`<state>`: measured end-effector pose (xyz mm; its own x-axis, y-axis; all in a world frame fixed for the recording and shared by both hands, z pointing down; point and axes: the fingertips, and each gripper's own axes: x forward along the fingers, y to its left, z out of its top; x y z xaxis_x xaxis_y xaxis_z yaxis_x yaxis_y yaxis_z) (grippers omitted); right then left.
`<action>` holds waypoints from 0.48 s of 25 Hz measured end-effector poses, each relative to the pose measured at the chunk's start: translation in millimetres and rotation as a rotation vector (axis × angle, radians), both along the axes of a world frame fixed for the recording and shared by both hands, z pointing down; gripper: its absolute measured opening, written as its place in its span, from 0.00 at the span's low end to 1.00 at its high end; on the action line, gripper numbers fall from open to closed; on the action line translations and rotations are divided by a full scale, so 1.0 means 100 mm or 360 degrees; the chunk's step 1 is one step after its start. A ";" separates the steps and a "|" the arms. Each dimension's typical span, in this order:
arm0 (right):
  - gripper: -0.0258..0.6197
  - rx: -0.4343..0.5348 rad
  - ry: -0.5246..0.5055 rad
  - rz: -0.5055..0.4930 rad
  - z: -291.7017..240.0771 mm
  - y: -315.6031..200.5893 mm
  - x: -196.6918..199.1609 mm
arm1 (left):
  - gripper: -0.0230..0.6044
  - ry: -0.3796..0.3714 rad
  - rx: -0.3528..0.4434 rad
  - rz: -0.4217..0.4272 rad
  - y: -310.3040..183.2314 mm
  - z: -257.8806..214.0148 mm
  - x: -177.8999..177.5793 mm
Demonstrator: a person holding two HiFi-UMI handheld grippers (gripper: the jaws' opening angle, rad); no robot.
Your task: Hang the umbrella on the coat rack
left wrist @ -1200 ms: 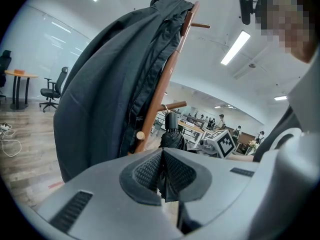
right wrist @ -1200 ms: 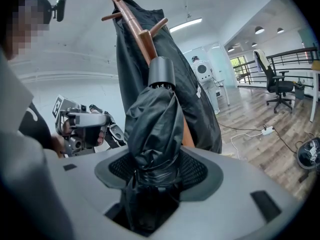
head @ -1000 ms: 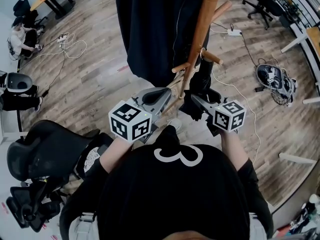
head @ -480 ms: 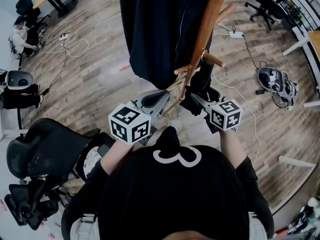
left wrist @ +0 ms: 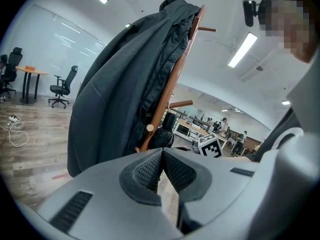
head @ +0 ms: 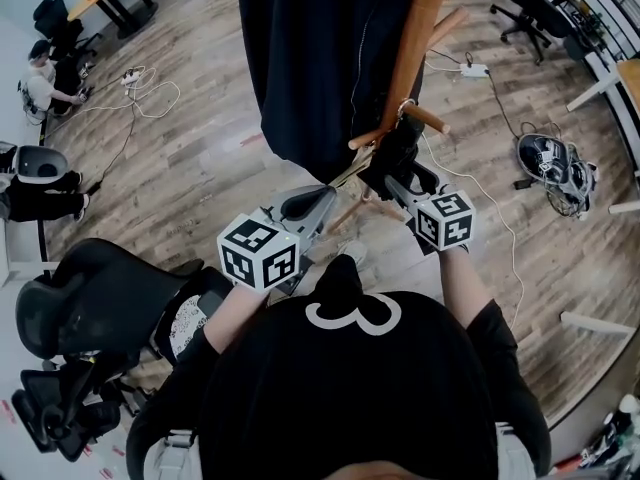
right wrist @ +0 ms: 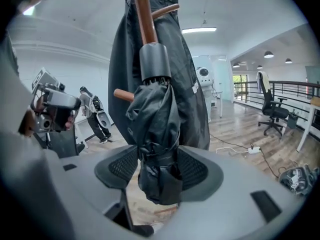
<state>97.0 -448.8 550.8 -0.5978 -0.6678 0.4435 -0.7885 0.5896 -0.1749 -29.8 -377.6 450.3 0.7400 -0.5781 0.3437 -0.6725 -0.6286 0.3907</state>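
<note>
My right gripper [right wrist: 159, 170] has its jaws clamped on the lower end of the folded black umbrella [right wrist: 156, 129]. The umbrella stands upright, grey handle topmost, directly before the wooden coat rack [right wrist: 144, 14] and just beside a lower peg [head: 425, 118]. My left gripper [left wrist: 161, 170] has its jaws pressed together on nothing, facing the dark coat [left wrist: 120, 89] hung on the rack.

We count one coat rack [head: 420, 18], one dark coat [head: 310, 58] and one folded umbrella [right wrist: 155, 119]. We hold two grippers, a left gripper [left wrist: 162, 154] and a right gripper [right wrist: 159, 166], and each carries one marker cube [head: 258, 253], so two cubes in all. On the floor [head: 200, 168] we count two white power strips [head: 131, 76], one on each side of the rack.
</note>
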 end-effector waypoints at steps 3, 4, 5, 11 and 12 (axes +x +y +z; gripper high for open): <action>0.45 -0.0010 -0.0033 0.0013 0.01 0.01 0.03 | 0.06 0.0000 -0.0004 -0.0005 0.00 0.01 0.00; 0.45 -0.0010 -0.0042 0.0015 0.01 0.01 0.03 | 0.06 0.0001 -0.0005 -0.0005 0.01 0.01 0.00; 0.45 -0.0010 -0.0051 0.0018 0.00 0.03 0.04 | 0.06 0.0001 -0.0007 -0.0005 0.01 0.02 0.00; 0.45 -0.0017 -0.0094 0.0048 -0.08 0.17 0.18 | 0.06 0.0017 -0.0026 0.0006 0.06 0.04 0.04; 0.45 -0.0011 -0.0100 0.0049 -0.12 0.23 0.21 | 0.06 0.0020 -0.0025 0.0010 0.08 0.04 0.05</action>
<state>117.6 -425.7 539.0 -0.6040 -0.6833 0.4101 -0.7934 0.5641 -0.2286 -25.2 -369.7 454.4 0.7477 -0.5681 0.3437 -0.6638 -0.6263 0.4088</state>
